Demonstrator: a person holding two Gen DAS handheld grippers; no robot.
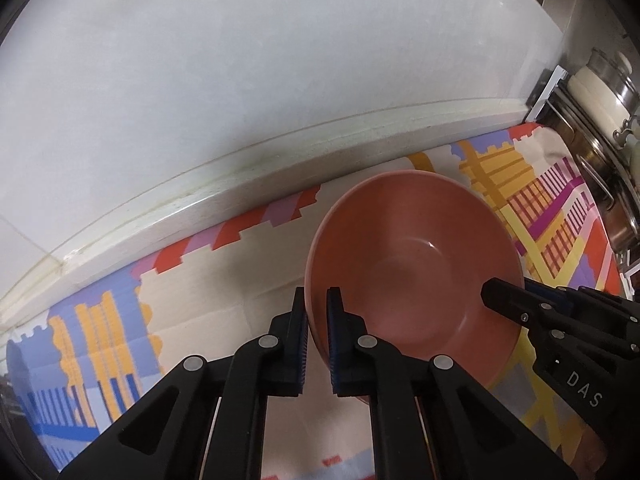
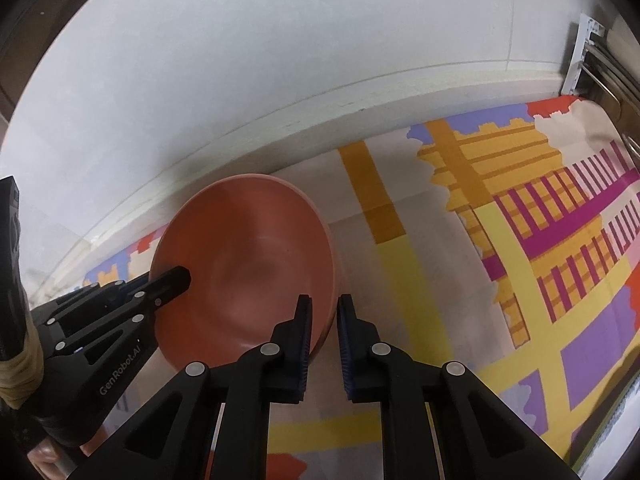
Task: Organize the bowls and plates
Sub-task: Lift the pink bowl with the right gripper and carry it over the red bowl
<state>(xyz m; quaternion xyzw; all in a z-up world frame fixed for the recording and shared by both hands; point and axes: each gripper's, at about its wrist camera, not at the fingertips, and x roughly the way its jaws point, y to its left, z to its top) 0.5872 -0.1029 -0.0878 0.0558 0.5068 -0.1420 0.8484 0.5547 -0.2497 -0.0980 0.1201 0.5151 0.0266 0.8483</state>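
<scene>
Jaws of both grippers are clamped on the rim of one thing: a salmon-pink, round, smooth-glazed bowl (image 1: 412,272). L gripper (image 1: 318,336) pinches the rim w/ one blue ribbed pad inside the wall and one outside; in the left wrist view that's the bowl's 8 o'clock edge. R gripper (image 2: 323,340) does the same on the opposite side, at the bowl's 4–5 o'clock edge in the right wrist view. So the two grips sit roughly across the bowl's diameter from each other, each wall running between the pads lengthwise.

The bowl sits upright, mouth up and toward the cams, looks empty. It's over a bright patterned cloth w/ orange, purple and yellow blocks (image 2: 520,248), near the white ledge at the wall (image 1: 240,184); can't tell if its base touches the cloth or is just off it.

Both grippers point steeply down and fwd, angled inward toward each other. A stack of steel pots (image 1: 612,92) stands at 2 o'clock in the left view, well apart from the bowl.

Judgement: both hands equally near; next move needs them to travel together, keeping the span fixed so the rim doesn't slip.
</scene>
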